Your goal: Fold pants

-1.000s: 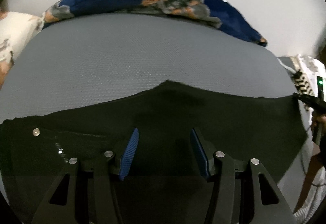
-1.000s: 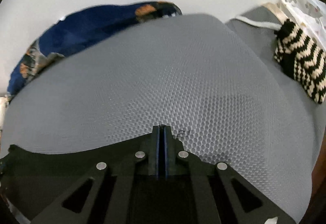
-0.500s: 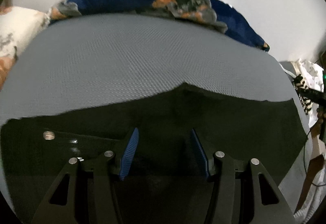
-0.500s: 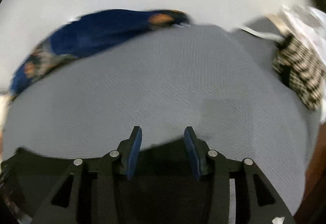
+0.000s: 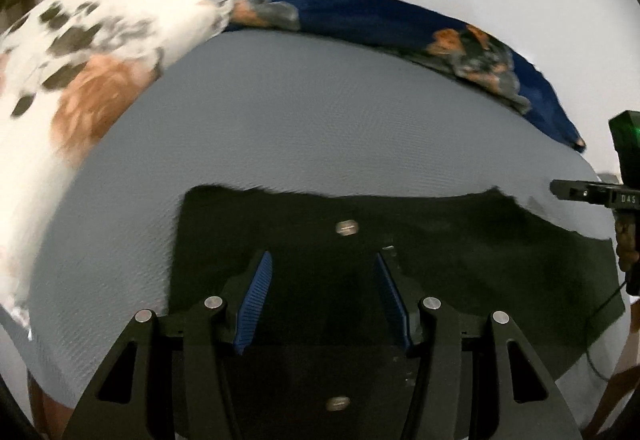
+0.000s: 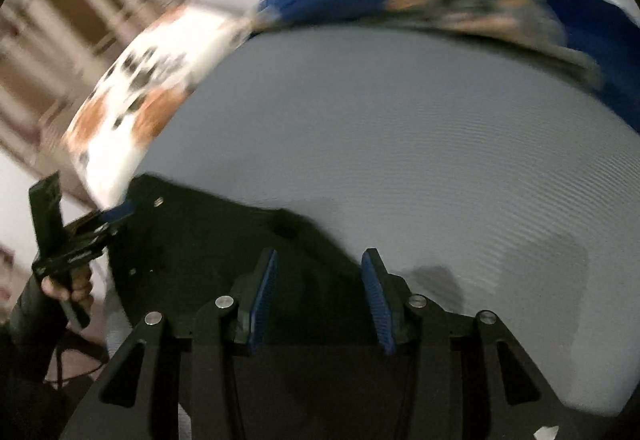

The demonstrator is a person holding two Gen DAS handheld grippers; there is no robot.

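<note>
The black pants [image 5: 460, 252] lie flat on the grey bed [image 5: 320, 127], waist with a metal button [image 5: 347, 228] near the middle of the left wrist view. My left gripper [image 5: 320, 296] is open and empty just above the waist end. My right gripper [image 6: 320, 300] is open and empty over the other end of the pants [image 6: 200, 240]. The right gripper's body [image 5: 592, 195] shows at the right edge of the left wrist view. The left gripper [image 6: 108, 220] shows at the left of the right wrist view.
A white pillow with orange and dark spots [image 5: 72, 79] lies at the bed's far left. A blue patterned pillow [image 5: 400, 23] lies along the far edge against a white wall. The right wrist view is blurred by motion.
My right gripper has opened and let go of the pants, then swung left. My left gripper has turned left, so the waist button and white pillow now show. The pants lie flat.
</note>
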